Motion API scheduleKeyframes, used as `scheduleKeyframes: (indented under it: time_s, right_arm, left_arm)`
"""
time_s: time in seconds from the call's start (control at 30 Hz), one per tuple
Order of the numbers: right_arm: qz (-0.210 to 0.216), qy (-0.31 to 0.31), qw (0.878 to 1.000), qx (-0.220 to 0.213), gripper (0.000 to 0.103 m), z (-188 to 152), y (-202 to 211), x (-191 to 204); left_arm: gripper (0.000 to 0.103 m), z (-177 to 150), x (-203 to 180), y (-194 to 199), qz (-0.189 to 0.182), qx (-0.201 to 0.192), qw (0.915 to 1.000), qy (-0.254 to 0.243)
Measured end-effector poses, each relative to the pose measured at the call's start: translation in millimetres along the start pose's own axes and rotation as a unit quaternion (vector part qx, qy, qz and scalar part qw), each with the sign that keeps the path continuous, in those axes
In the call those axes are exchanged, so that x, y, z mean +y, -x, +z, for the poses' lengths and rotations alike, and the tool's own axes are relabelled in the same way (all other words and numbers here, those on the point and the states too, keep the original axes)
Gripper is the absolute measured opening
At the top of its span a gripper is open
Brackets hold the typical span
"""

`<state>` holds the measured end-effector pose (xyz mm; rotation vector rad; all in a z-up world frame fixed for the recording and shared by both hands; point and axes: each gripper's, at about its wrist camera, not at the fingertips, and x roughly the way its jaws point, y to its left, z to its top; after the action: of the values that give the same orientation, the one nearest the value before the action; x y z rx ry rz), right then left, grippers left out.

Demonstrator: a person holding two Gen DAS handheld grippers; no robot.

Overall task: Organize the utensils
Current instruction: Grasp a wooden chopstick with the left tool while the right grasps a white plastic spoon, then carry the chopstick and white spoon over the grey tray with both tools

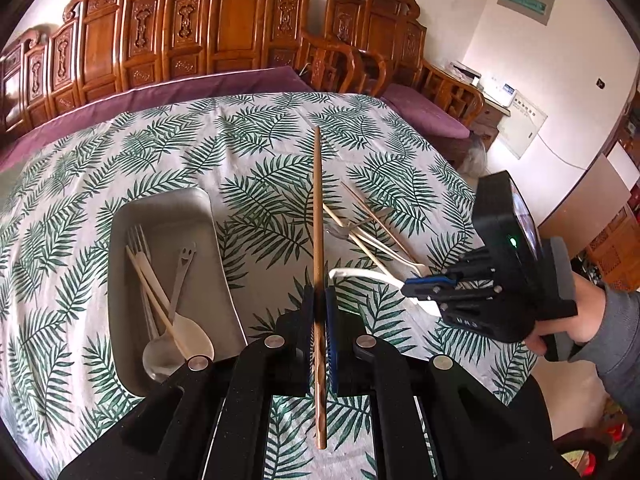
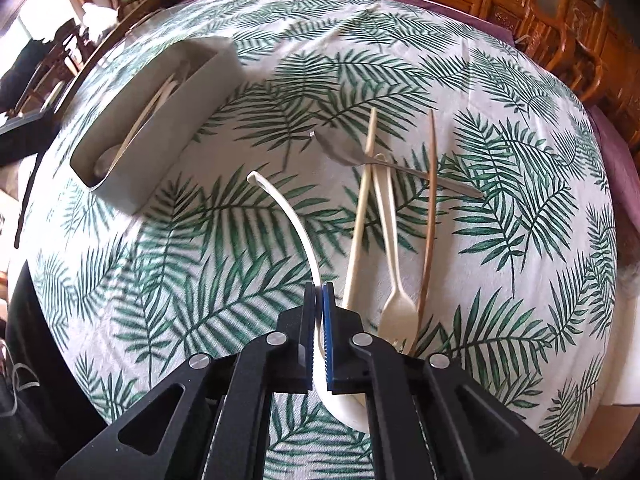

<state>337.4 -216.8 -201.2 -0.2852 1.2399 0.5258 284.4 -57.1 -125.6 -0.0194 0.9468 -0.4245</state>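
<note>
Brown chopstick [image 1: 318,240] clamped between the closed pads of the left tool [image 1: 320,328], pointing straight ahead, raised above the desk [image 1: 248,136]. White ceramic spoon [image 2: 298,236] pinched in the closed right tool [image 2: 319,336], handle curving forward and left, bowl partly hidden under the fingers. Grey tray [image 1: 120,280] down left of the left tool, holding a fork, pale chopsticks, a smiley spoon and a pale spoon. Loose pile just right of the right tool: pale chopstick [image 2: 362,216], plastic fork [image 2: 394,272], thin brown chopstick [image 2: 429,216], metal spoon [image 2: 360,156] lying across them. Palm-leaf cloth throughout; carved wooden bench [image 1: 180,36] behind.
</note>
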Motion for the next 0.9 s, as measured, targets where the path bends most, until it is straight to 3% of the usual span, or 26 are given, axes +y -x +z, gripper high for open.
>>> scheduleKeyframes:
  time_s: [0.33,0.6,0.9]
  right_arm:
    - [0.008,-0.011,0.999,-0.035,0.004,7,21,15]
    - [0.011,-0.031,0.997,-0.073,0.004,27,36,32]
    - [0.012,-0.048,0.995,-0.086,0.004,38,36,41]
  left_arm:
    - [0.005,-1,14,5,0.013,-0.005,0.9998,0.014]
    - [0.005,3,53,5,0.042,-0.011,0.9984,0.038]
    - [0.005,-5,96,-5,0.068,0.000,0.9953,0.069]
